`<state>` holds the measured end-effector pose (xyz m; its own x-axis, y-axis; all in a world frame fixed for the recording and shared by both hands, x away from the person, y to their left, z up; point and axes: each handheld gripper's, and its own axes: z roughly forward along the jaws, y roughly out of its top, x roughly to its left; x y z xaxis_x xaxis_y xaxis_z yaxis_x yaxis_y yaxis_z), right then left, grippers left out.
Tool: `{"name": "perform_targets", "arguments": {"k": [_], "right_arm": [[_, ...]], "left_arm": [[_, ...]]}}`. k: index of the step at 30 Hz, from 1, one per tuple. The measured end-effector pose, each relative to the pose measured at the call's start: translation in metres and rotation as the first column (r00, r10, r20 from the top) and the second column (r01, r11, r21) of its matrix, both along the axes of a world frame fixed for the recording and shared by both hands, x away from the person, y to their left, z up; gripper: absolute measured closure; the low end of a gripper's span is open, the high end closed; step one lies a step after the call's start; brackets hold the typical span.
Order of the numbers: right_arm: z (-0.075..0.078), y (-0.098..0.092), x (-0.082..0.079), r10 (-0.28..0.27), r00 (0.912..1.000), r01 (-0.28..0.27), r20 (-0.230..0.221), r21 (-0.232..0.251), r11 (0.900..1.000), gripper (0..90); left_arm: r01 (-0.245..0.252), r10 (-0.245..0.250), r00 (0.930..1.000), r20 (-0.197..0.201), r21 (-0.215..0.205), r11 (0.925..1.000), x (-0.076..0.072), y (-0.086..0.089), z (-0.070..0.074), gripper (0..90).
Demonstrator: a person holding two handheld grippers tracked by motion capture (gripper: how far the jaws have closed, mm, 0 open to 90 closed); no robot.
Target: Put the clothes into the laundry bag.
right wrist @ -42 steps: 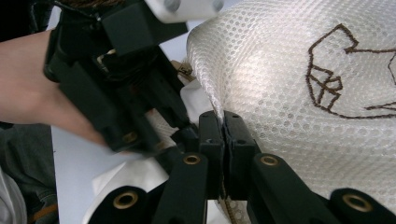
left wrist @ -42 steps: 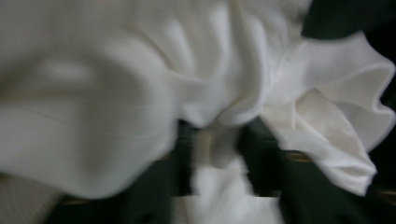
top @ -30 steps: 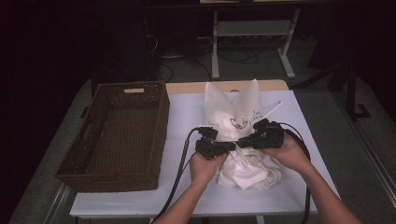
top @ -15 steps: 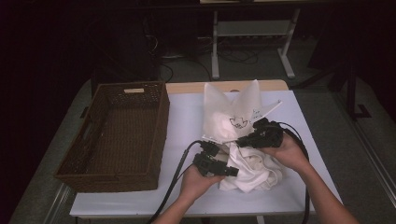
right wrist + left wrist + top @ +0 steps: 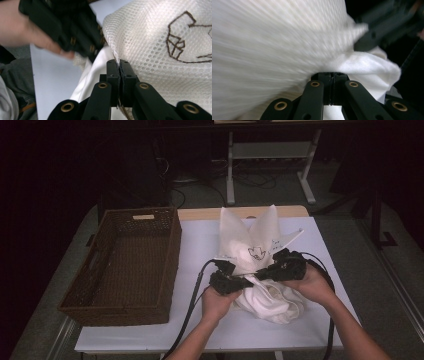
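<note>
Left gripper [image 5: 246, 282] back at the bag's mouth.
It has returned from the table's near edge beside the right gripper [image 5: 263, 273]; its jaws pinch white cloth [image 5: 270, 300], the right's pinch the mesh bag [image 5: 250, 242] mid-table — stuffing likely.

- A basket [image 5: 125, 262] blocks the worktop's [image 5: 200, 245] left side.
- A mesh bag [image 5: 250, 240] stands at far centre, cloth [image 5: 270, 297] heaped just near it.
- Bare worktop lies between basket and bag, and along the near edge.
</note>
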<state>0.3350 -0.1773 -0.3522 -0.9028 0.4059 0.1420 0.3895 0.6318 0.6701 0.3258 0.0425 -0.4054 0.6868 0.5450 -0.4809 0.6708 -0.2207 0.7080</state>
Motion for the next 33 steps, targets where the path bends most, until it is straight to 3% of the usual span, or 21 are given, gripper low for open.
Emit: {"name": "perform_targets", "arguments": {"k": [5, 8, 13, 15, 17, 19, 22, 26, 29, 31, 33], "right_arm": [[0.014, 0.007, -0.011, 0.032, 0.9989, -0.032, 0.034, 0.014, 0.999, 87.7], [0.021, 0.009, -0.016, 0.058, 0.9975, -0.059, 0.041, 0.026, 0.998, 87.8], [0.013, 0.008, -0.013, 0.06, 0.998, -0.061, 0.018, 0.03, 0.998, 87.7], [0.004, 0.006, -0.008, 0.039, 0.9992, -0.039, 0.013, -0.004, 0.999, 87.7], [-0.008, 0.003, -0.002, 0.014, 0.9999, -0.014, -0.009, -0.031, 0.999, 87.7], [-0.017, -0.001, 0.002, 0.001, 0.9995, -0.002, -0.031, -0.021, 1.0, 87.7], [-0.019, -0.005, 0.003, -0.006, 0.9992, 0.006, -0.039, 0.002, 1.0, 87.6], [-0.017, -0.004, 0.002, -0.01, 0.9996, 0.01, -0.028, 0.005, 1.0, 87.5], [-0.016, -0.005, 0.001, -0.016, 0.9995, 0.016, -0.027, 0.008, 1.0, 87.4], [-0.015, -0.006, 0.001, -0.017, 0.9996, 0.017, -0.022, 0.011, 1.0, 87.5], [-0.015, -0.006, 0.001, -0.019, 0.9996, 0.019, -0.022, 0.012, 1.0, 87.4]], "left_arm": [[-0.017, 0.018, 0.9996, 0.023, -0.039, 0.9991, -0.007, 0.013, 0.016, 89.0], [-0.023, 0.024, 0.9994, 0.026, -0.051, 0.9984, -0.012, 0.013, 0.017, 88.9], [-0.072, 0.072, 0.9969, 0.034, 0.003, 0.9974, 0.002, 0.002, 0.0, 88.9], [-0.089, 0.089, 0.9959, 0.015, 0.037, 0.9953, 0.01, -0.004, -0.01, 88.8], [-0.093, 0.093, 0.9956, 0.007, 0.059, 0.9939, 0.013, -0.008, -0.016, 87.9], [-0.077, 0.077, 0.997, 0.006, 0.078, 0.994, 0.011, -0.008, -0.017, 86.7], [-0.026, 0.026, 0.9997, -0.002, 0.107, 0.9939, 0.004, -0.004, -0.011, 73.0], [0.02, -0.019, 0.9998, -0.008, 0.162, 0.9866, -0.012, 0.003, 0.001, 49.8], [0.027, -0.028, 0.9996, 0.0, 0.196, 0.9803, -0.022, 0.014, 0.006, 41.3], [0.022, -0.016, 0.9994, -0.03, 0.203, 0.9789, -0.025, 0.024, 0.005, 38.9], [0.026, -0.015, 0.9978, -0.064, 0.185, 0.9824, -0.027, 0.032, 0.0, 38.0]]}}
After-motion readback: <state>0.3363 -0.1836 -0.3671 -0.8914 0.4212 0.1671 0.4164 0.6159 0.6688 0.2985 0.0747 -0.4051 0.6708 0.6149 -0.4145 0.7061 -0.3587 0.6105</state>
